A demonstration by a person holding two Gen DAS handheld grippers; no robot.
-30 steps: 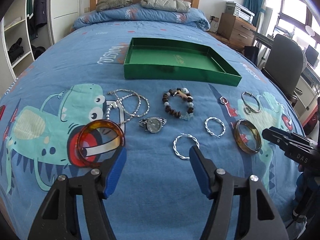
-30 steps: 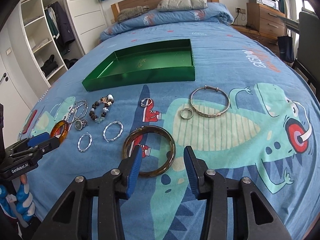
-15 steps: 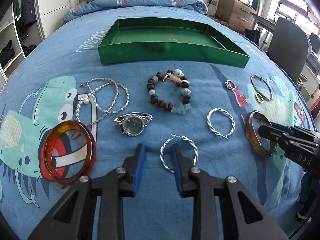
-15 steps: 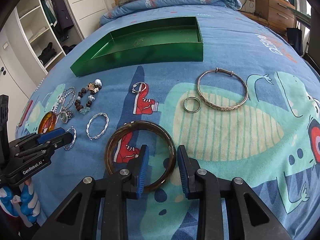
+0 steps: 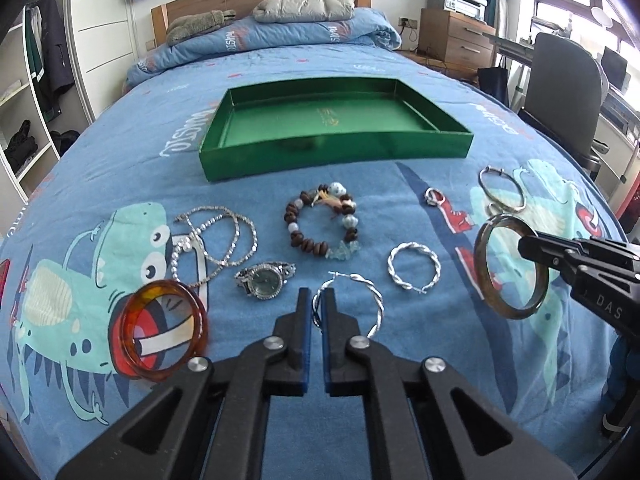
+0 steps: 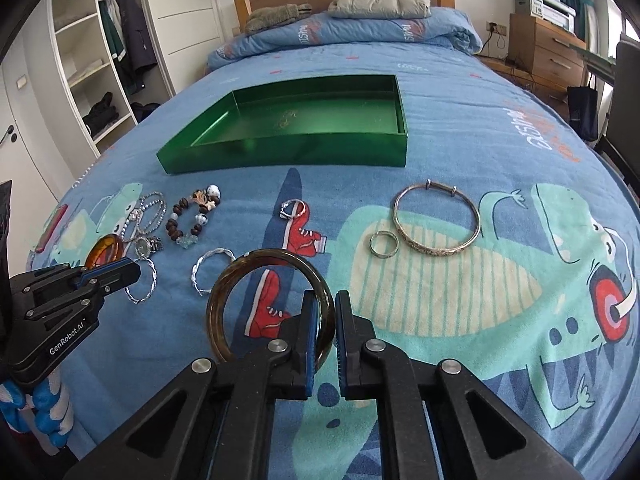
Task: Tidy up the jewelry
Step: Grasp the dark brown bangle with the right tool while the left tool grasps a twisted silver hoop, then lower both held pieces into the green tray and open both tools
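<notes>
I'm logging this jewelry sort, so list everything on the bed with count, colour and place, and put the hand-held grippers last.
tray: one, green, centre of the bed, nothing in it
necklace: one, silver, left of the beads
bead bracelet: one, brown and pale, before the tray
watch: one, silver, below the necklace
orange bangle: one, amber orange, far left
twisted hoops: two, silver; one lying, one held
rings: two, silver, near the red shoe and the silver bangle
silver bangle: one, right side
brown bangle: one, tilted up
left hand-held gripper: shut on a hoop
right hand-held gripper: closing on the brown bangle
</notes>
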